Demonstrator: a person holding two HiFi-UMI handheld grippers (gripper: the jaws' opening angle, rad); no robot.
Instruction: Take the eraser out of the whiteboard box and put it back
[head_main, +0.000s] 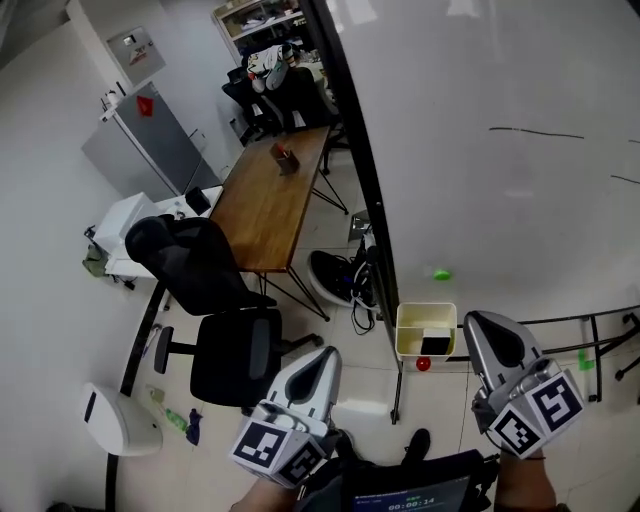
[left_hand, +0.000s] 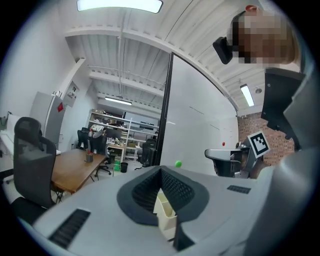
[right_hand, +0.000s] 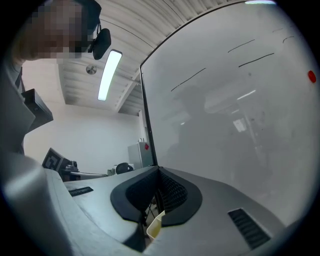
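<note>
A cream whiteboard box (head_main: 425, 318) hangs at the lower edge of the whiteboard (head_main: 480, 180), and the black eraser (head_main: 435, 345) lies inside it. My left gripper (head_main: 325, 356) hovers left of the box, jaws together and empty. My right gripper (head_main: 478, 322) sits just right of the box, also shut with nothing held. In the left gripper view the closed jaws (left_hand: 161, 170) point toward the board, and the box (left_hand: 165, 215) shows below them. Under the right gripper's (right_hand: 159, 170) closed jaws a corner of the box (right_hand: 154, 227) peeks out.
A red magnet (head_main: 423, 364) sits under the box and a green one (head_main: 441, 274) above it. A wooden table (head_main: 270, 195), a black office chair (head_main: 215, 300) and a white bin (head_main: 120, 420) stand to the left. The board's black frame legs (head_main: 590, 345) run right.
</note>
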